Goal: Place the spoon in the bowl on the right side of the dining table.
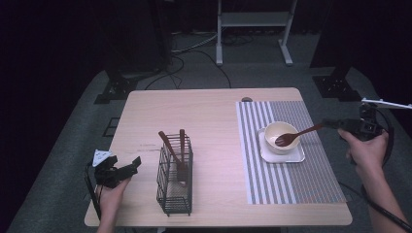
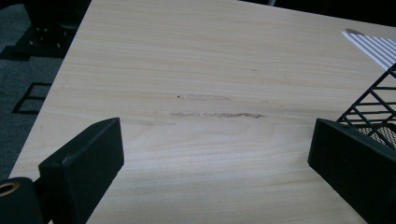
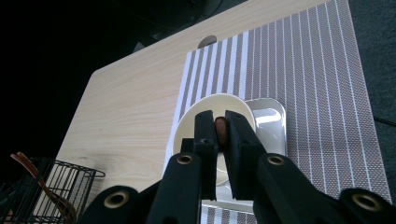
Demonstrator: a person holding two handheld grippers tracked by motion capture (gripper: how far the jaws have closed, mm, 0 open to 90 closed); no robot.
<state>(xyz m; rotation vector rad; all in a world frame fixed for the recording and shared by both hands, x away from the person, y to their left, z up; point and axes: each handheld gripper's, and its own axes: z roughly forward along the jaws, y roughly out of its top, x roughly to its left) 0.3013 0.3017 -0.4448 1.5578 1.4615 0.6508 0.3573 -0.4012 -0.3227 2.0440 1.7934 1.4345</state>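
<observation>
Over the bowl (image 1: 280,136), the wooden spoon (image 1: 294,136) hangs with its scoop dipping past the rim, the right gripper (image 1: 331,124) clamped on the very tip of its handle, off the bowl's right side. Light and stiff, that spoon, but held so far out it may well pivot; a hold nearer the bowl would steady it. Well left of the bowl, beside the wire basket (image 1: 175,176), the left gripper (image 1: 127,166) waits, jaws wide apart, nothing between them.
</observation>
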